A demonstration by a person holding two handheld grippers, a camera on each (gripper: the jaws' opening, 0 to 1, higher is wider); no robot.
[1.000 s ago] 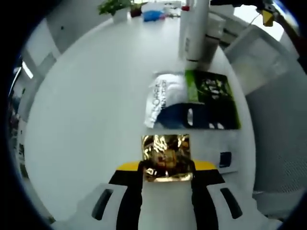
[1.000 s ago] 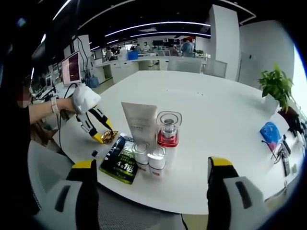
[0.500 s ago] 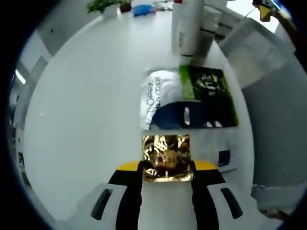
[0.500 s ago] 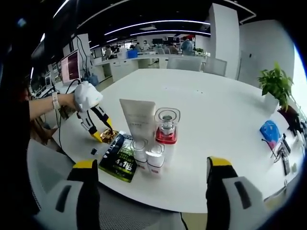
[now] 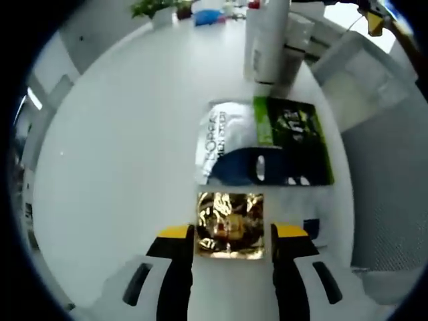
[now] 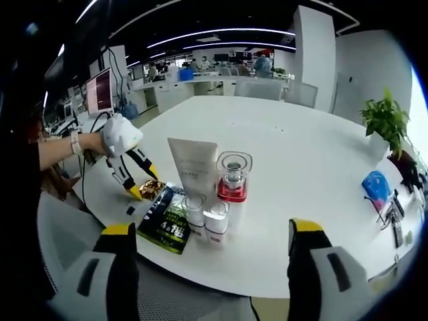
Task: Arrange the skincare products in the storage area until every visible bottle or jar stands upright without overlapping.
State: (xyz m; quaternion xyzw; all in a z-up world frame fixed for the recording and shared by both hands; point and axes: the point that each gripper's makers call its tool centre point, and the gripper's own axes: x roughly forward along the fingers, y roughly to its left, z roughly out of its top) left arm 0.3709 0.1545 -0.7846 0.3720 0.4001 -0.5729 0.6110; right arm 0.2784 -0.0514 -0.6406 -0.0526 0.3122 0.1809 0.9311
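A gold foil sachet (image 5: pixel 230 225) lies flat on the white table (image 5: pixel 127 154) between the jaws of my left gripper (image 5: pixel 233 233), which stands open with a thin gap on each side. Beyond it lie a white sachet (image 5: pixel 224 134) and a green-and-black sachet (image 5: pixel 292 137). A white tube (image 6: pixel 192 167) stands upright beside a clear bottle with a red base (image 6: pixel 233 177); two small white bottles (image 6: pixel 206 215) stand in front of them. In the right gripper view the left gripper (image 6: pixel 144 184) points down at the gold sachet (image 6: pixel 153 190). My right gripper (image 6: pixel 212 229) hangs open, back from the table's edge.
A gloved hand (image 6: pixel 119 137) holds the left gripper. A small dark tag (image 5: pixel 311 229) lies near the table edge. A potted plant (image 6: pixel 384 117) and a blue item (image 6: pixel 376 184) sit at the table's far side. A grey chair (image 6: pixel 70 234) stands by the near edge.
The left gripper's jaws have spread apart and let go of the gold sachet, which now lies on the table. The right gripper has held still.
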